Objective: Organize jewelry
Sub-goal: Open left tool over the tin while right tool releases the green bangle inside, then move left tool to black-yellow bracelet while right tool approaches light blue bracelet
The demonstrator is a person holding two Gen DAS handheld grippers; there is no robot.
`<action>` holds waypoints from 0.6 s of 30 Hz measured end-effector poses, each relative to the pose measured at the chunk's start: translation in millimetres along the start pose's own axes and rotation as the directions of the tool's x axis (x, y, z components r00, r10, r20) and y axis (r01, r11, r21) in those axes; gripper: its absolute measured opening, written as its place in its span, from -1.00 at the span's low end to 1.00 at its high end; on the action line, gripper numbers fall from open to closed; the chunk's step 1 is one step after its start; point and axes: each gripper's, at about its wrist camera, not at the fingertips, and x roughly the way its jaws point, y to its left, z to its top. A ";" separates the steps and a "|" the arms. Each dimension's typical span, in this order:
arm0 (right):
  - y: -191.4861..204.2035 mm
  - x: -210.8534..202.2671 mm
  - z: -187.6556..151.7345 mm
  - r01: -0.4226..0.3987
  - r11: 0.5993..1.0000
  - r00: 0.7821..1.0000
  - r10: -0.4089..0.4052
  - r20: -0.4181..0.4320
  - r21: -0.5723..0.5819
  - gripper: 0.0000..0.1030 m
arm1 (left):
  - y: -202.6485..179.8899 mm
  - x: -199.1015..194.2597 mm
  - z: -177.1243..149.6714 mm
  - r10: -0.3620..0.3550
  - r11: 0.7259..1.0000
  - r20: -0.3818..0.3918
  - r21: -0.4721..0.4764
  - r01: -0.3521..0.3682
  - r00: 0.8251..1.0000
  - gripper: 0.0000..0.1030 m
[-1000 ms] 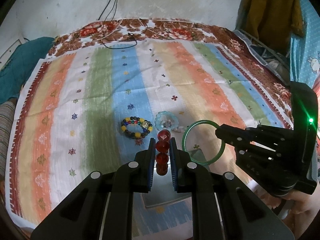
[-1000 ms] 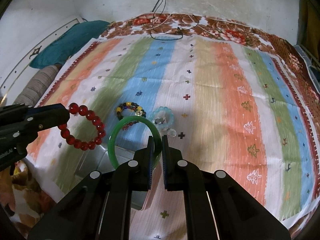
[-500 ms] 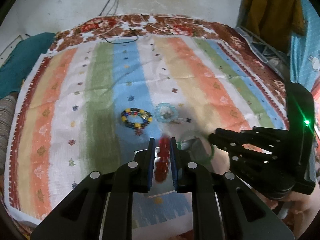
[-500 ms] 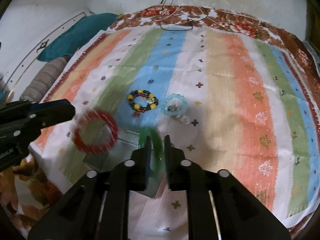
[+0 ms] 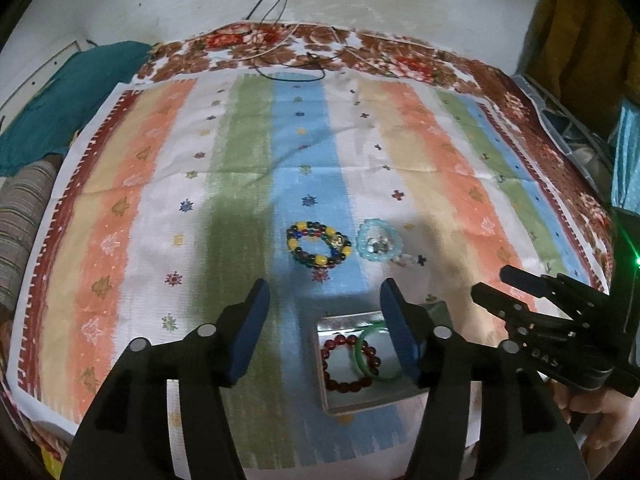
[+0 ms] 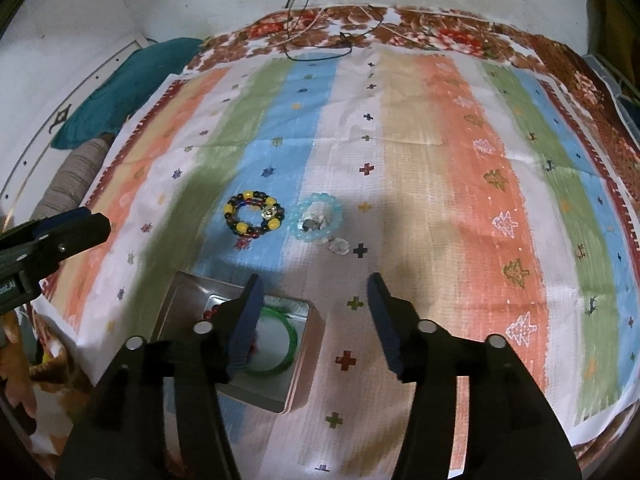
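Left gripper point(image 5: 324, 298): jaws opening, nothing between the blue pads; bare cloth and the tin's far edge show through the gap. Right gripper point(image 6: 316, 292): jaws also opening, empty, hanging over the striped cloth just right of the tin.

Metal tin point(image 5: 344, 406), square, open-topped, sits at the near edge of the cloth. Inside it lie 2 pieces: a red bead bracelet point(image 5: 346, 366) flat on the floor of the tin, and a green bangle point(image 5: 370, 360) overlapping its right side. From the right wrist view the bangle point(image 6: 288, 344) shows clearly, the red beads point(image 6: 210, 312) only as a sliver behind the left finger.

Beyond the tin, on the blue stripe: a multicolour bead bracelet point(image 5: 319, 245) with yellow, dark and blue beads. Just beside it to the right, a pale blue bead bracelet point(image 5: 378, 244), with a small clear piece point(image 5: 406, 259) at its near right edge; kind unclear.

Striped cloth point(image 5: 440, 168) covers a floral bedspread point(image 5: 400, 60). Black cables point(image 5: 292, 68) trail down from the wall at the far edge. Teal fabric point(image 5: 60, 108) bunched at far left.
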 end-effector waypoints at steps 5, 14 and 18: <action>-1.2 1.7 3.6 0.018 1.000 1.000 -0.018 0.008 -0.005 0.33 | 8.9 8.6 5.7 0.014 1.000 -0.014 -0.028 -0.015 1.000 0.33; -3.9 6.6 12.5 0.025 1.000 1.000 -0.025 0.006 -0.006 0.48 | 12.7 27.6 14.0 0.063 0.998 -0.041 -0.022 -0.064 0.997 0.40; -3.2 9.6 18.0 0.033 0.999 0.999 -0.032 0.011 -0.017 0.53 | 12.6 37.8 16.8 0.093 0.996 -0.056 -0.001 -0.094 0.994 0.42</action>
